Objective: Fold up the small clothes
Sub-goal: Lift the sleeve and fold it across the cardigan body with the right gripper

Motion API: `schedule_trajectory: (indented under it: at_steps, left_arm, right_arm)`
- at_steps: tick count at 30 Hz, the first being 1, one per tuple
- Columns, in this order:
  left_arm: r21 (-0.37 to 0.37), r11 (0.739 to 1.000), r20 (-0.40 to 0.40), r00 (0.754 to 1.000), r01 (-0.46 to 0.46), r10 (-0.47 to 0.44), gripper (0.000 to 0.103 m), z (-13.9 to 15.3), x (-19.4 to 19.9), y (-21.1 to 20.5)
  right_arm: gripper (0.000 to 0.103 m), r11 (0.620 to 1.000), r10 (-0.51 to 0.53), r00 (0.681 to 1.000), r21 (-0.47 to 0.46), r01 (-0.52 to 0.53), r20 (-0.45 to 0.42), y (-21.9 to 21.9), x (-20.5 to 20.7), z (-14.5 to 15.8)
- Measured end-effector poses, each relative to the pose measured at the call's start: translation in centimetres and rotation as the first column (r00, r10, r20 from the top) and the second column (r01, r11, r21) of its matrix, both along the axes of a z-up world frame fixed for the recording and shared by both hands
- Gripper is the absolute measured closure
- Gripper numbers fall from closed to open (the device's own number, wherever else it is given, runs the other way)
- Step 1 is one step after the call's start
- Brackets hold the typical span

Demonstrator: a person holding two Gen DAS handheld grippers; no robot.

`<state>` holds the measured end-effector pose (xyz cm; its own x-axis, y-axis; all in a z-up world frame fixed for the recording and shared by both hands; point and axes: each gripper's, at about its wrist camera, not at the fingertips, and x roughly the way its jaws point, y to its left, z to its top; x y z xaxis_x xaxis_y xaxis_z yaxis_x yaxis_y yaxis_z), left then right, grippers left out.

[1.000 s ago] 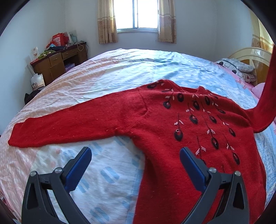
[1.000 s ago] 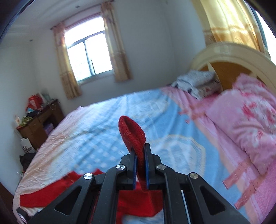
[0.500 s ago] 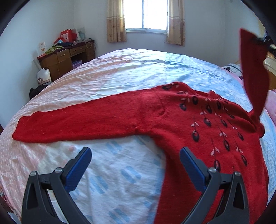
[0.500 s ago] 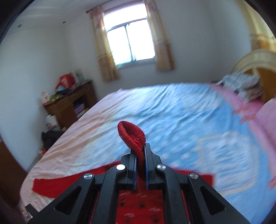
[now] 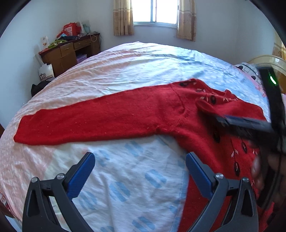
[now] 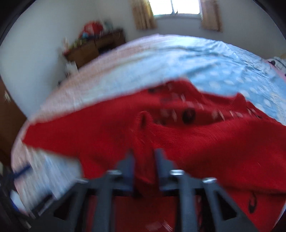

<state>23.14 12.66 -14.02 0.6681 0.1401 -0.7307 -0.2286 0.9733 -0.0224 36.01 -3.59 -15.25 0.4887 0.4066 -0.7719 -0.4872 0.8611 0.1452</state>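
A red knit sweater (image 5: 187,114) with dark leaf motifs lies face up on the bed. Its left sleeve (image 5: 85,121) stretches flat to the left. My left gripper (image 5: 139,171) is open and empty, above the bedsheet just below the sleeve. My right gripper (image 6: 143,158) is shut on the cuff (image 6: 143,121) of the other sleeve and holds it low over the sweater's chest; it shows blurred in the left wrist view (image 5: 221,119). The right wrist view is motion-blurred.
The bed (image 5: 135,71) has a pink and blue patterned sheet. A wooden desk (image 5: 69,53) with clutter stands at the far left by the wall. A window with curtains (image 5: 155,12) is at the back. A headboard and pillows (image 5: 268,62) are at the right.
My right gripper has swung the held sleeve from high at the right down and left across the sweater's chest. My left gripper has shifted slightly left and stayed open.
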Motion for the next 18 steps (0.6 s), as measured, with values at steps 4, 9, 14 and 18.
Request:
schedule_trajectory:
  at_steps: [4,9,14,18]
  left_arm:
    - [-0.012,0.999,0.020,0.999,0.044,-0.044,0.004,1.2,1.2,-0.9]
    - [-0.028,0.992,0.045,0.991,0.124,-0.122,0.004,2.8,4.3,-3.8]
    - [-0.064,0.975,0.022,0.977,0.213,-0.212,0.012,2.3,8.0,-7.7]
    - [0.023,0.973,-0.044,0.973,0.230,-0.229,0.023,0.0,10.6,-9.9]
  right_arm:
    - [0.052,0.999,-0.028,0.998,0.017,0.027,0.061,-5.6,-2.5,1.5]
    - [0.044,0.982,-0.162,0.977,-0.072,0.173,0.138,-13.4,-5.2,2.8]
    - [0.043,0.976,-0.207,0.970,-0.039,0.213,0.128,-17.9,-7.7,2.4]
    - [0.043,0.971,-0.235,0.965,-0.024,0.239,0.115,-19.7,-8.7,1.2]
